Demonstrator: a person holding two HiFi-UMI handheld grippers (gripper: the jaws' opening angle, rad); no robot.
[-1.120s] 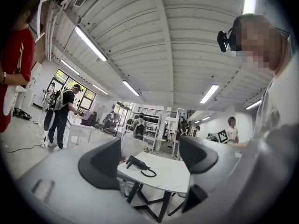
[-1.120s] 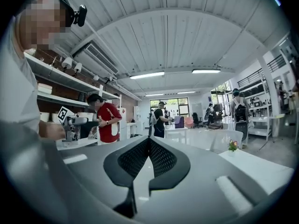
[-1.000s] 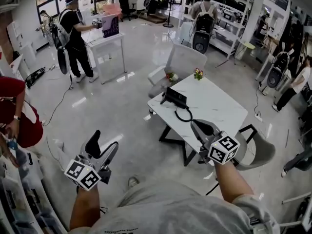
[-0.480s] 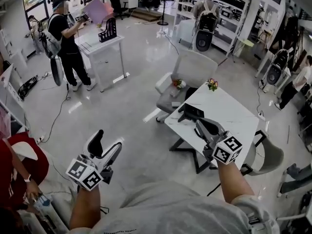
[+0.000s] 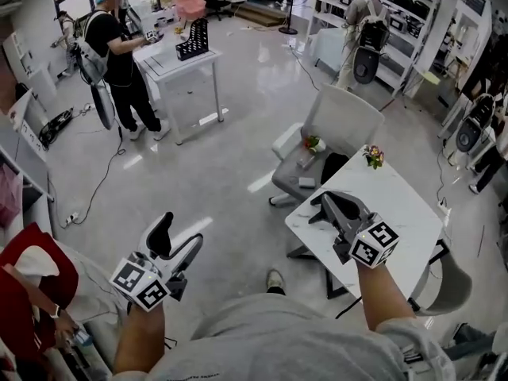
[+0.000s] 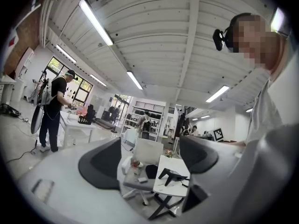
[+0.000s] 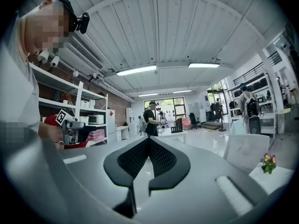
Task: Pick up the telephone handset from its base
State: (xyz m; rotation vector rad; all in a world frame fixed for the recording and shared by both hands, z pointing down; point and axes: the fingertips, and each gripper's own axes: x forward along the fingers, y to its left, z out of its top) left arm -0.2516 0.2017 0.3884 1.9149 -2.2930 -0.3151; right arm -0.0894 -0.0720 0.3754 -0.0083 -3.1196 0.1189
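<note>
My right gripper (image 5: 324,202) is shut with nothing in it and hangs over the near left part of the white table (image 5: 401,205). In the head view it hides the spot where the telephone stood. In the left gripper view a black angular thing with a cord (image 6: 171,174) lies on that table (image 6: 174,164); it looks like the telephone, too small to tell handset from base. My left gripper (image 5: 181,230) is open and empty, held over the floor well left of the table. In the right gripper view the pads (image 7: 135,158) meet.
A grey chair (image 5: 343,117) stands at the table's far side with small items (image 5: 306,182) on its seat. A flower pot (image 5: 371,158) sits on the table's far corner. Another chair (image 5: 446,286) is at the near right. A person (image 5: 119,50) stands at a white desk (image 5: 178,62).
The head view has swung and come closer to the table. The right gripper, still shut, now covers the telephone that showed on the table before. The left gripper stays open.
</note>
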